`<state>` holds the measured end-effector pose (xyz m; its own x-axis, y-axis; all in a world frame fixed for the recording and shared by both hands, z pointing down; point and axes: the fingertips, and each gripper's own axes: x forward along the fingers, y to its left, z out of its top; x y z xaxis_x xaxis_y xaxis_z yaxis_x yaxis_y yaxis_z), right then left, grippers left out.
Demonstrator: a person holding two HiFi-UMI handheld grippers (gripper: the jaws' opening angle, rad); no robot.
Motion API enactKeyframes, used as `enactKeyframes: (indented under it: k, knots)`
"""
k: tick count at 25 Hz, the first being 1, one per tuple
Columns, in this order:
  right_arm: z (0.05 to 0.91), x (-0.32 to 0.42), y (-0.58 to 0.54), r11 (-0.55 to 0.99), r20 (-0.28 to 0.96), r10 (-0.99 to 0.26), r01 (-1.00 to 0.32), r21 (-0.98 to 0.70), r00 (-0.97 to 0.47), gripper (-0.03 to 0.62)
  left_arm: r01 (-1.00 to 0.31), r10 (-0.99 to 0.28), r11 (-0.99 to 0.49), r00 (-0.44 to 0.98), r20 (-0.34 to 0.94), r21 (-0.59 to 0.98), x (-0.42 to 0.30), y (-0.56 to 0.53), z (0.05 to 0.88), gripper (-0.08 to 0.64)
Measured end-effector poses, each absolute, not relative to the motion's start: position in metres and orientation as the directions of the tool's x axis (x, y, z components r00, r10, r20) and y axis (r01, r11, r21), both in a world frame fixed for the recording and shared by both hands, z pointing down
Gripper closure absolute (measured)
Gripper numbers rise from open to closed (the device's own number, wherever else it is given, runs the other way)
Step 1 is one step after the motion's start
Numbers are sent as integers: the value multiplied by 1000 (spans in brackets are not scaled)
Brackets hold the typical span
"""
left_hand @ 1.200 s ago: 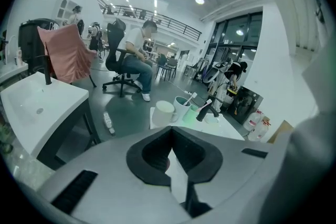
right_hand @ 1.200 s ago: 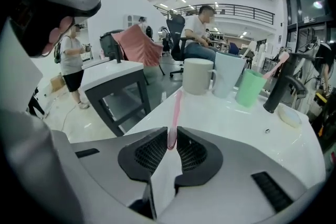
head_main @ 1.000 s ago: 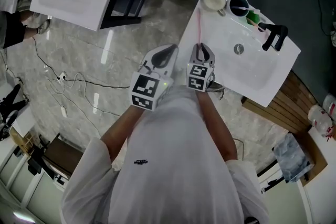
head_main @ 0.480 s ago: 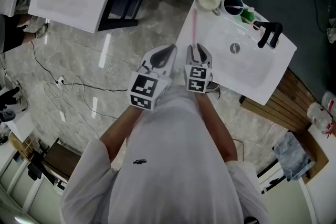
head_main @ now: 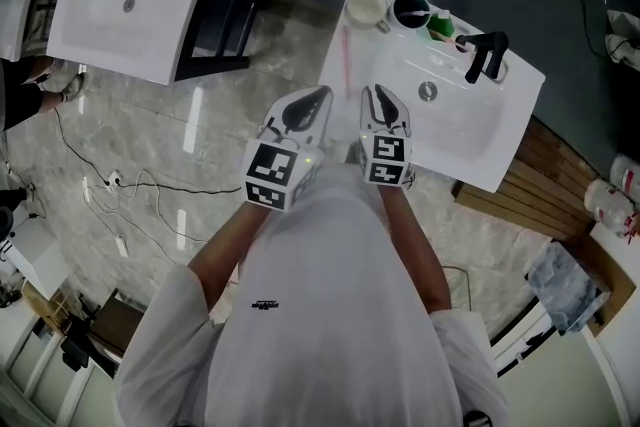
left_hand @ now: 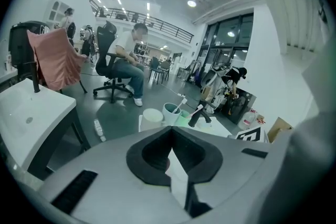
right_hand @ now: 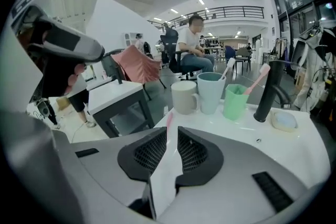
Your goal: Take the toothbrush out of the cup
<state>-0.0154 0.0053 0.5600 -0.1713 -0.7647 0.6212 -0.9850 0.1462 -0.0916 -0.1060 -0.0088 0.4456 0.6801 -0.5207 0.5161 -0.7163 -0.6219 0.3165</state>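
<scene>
A pink toothbrush [head_main: 346,65] lies flat on the left rim of the white sink [head_main: 470,130]; it also shows just beyond the right jaws [right_hand: 169,119]. At the sink's back stand a white mug [right_hand: 184,97], a teal cup [right_hand: 211,93] holding a white toothbrush [right_hand: 228,68], and a green cup [right_hand: 234,101] holding a pink toothbrush [right_hand: 258,79]. My right gripper [head_main: 378,91] hovers over the sink's near edge; its jaws have just been closing and stand narrowly open with nothing between them. My left gripper [head_main: 325,93] is shut and empty, left of the sink.
A black faucet [head_main: 480,55] and a soap dish [right_hand: 283,120] sit on the sink's right side. A second white sink [head_main: 130,5] stands at the far left, cables [head_main: 150,165] trail on the marble floor, and a person sits on an office chair [left_hand: 113,68] beyond.
The pink toothbrush was between my right jaws a second ago and now lies free on the sink rim. My right gripper has risen and drawn back from it.
</scene>
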Motion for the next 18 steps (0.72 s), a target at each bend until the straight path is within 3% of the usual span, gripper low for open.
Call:
enactKeyframes:
  k: [9,18]
  knots:
    - [488,34,-26,78,491,-863,-991,-105,-120,548,-687,-498,-651,707,501,323,-83,-15,435,557]
    - [454,81,-69,-30,436,-898,-980,-196,-60,509,-682,-491,-655,712,502,326,-67,-23,431,557]
